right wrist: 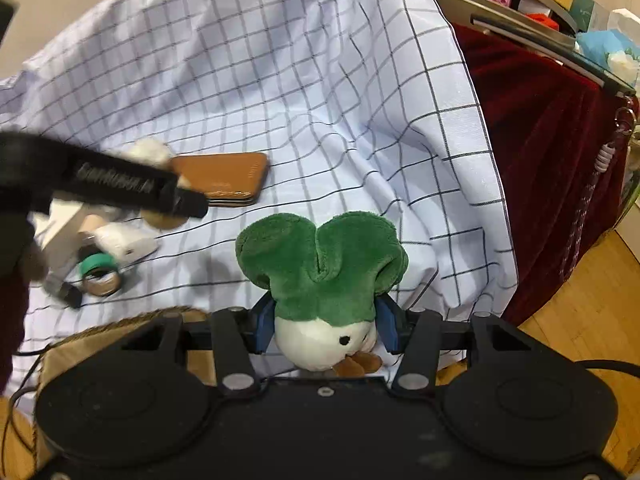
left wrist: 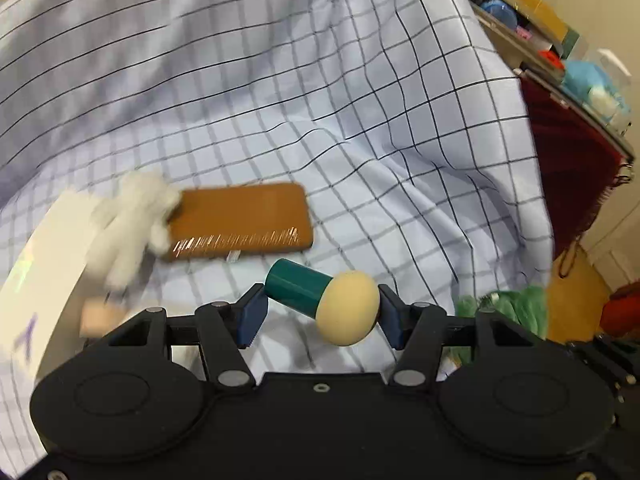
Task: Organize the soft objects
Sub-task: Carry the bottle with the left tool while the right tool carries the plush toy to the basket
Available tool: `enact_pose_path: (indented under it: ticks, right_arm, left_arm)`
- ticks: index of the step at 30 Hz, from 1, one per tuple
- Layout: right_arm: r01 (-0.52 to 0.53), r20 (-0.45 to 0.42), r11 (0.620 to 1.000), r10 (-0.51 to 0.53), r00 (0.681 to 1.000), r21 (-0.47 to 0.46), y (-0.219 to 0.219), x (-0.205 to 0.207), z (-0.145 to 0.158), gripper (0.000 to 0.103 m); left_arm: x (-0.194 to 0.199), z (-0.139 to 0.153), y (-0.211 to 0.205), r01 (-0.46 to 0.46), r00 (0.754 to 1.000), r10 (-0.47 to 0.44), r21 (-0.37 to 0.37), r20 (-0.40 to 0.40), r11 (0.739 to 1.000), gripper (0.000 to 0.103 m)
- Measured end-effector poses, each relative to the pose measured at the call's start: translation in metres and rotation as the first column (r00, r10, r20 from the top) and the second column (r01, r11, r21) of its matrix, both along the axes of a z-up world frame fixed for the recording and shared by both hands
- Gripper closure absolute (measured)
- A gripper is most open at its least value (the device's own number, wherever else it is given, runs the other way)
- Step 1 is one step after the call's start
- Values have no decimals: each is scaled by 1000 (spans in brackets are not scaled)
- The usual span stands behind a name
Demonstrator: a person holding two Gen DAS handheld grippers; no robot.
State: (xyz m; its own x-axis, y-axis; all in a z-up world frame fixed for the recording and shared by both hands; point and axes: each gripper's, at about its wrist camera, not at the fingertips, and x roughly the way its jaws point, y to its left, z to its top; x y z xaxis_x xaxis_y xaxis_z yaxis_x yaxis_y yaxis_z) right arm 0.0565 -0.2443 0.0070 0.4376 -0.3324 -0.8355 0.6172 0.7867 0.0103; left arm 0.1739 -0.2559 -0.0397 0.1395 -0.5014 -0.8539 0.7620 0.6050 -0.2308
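My left gripper (left wrist: 320, 312) is shut on a makeup sponge (left wrist: 320, 300) with a cream head and a teal handle, held above the checked sheet (left wrist: 320, 100). My right gripper (right wrist: 326, 328) is shut on a green and white plush vegetable (right wrist: 320, 272), gripped at the sides where green meets white. A white plush toy (left wrist: 132, 220) lies at the left, partly on a brown leather wallet (left wrist: 240, 220). The wallet also shows in the right wrist view (right wrist: 228, 176). The left gripper's body (right wrist: 100, 180) crosses the left side of the right wrist view, blurred.
A white roll (left wrist: 44, 264) stands at the far left. Tape rolls (right wrist: 100, 276) and a white plug (right wrist: 124, 240) lie on the sheet at left. A brown woven basket (right wrist: 88, 344) sits at the near left. A dark red cloth (right wrist: 540, 160) and cluttered shelves (right wrist: 520, 0) are at right.
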Motion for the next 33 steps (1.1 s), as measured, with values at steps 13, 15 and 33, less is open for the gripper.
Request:
enact_pose_path:
  ticks: [13, 15, 33]
  right_arm:
    - [-131, 131, 991, 129, 983, 11, 62, -41, 31, 53]
    - [-153, 146, 988, 148, 978, 22, 69, -45, 33, 53]
    - [-250, 179, 966, 236, 955, 64, 114, -72, 32, 53]
  left_arm:
    - [-76, 30, 133, -279, 958, 279, -14, 65, 960, 48]
    - [-87, 30, 149, -333, 939, 332, -12, 86, 943, 48]
    - [-149, 31, 202, -500, 851, 499, -40, 163, 865, 48]
